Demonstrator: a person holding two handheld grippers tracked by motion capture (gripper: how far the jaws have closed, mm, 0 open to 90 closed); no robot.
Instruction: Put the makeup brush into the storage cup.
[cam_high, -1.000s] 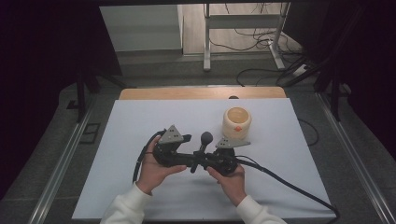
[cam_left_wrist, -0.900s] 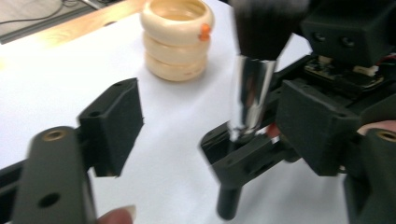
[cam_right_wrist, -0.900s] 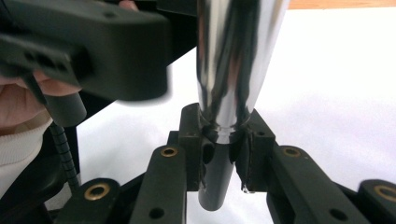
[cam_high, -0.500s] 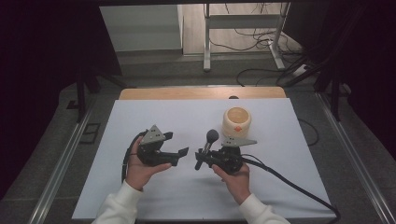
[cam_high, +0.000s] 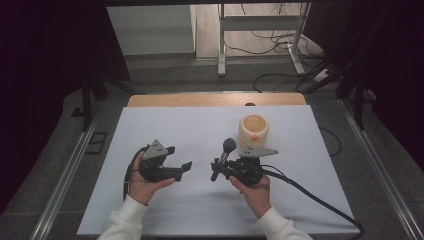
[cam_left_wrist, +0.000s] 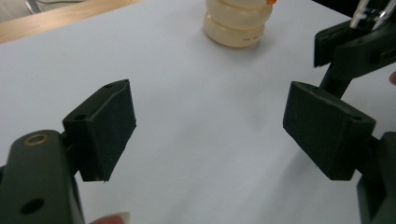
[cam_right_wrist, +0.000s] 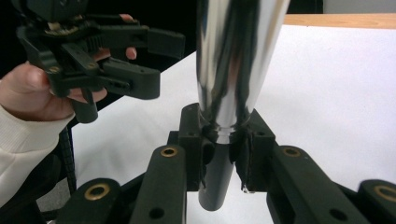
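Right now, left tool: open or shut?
Open. In its own view the left tool has its jaws wide apart, having just been opening, with bare table between them; the right tool grips the microphone.

I work at a white table with a wooden strip along its far edge. Grey floor surrounds it, with metal rails left and right. Beyond, a metal frame stands on lit pale flooring amid loose cables. Black curtains darken both sides.
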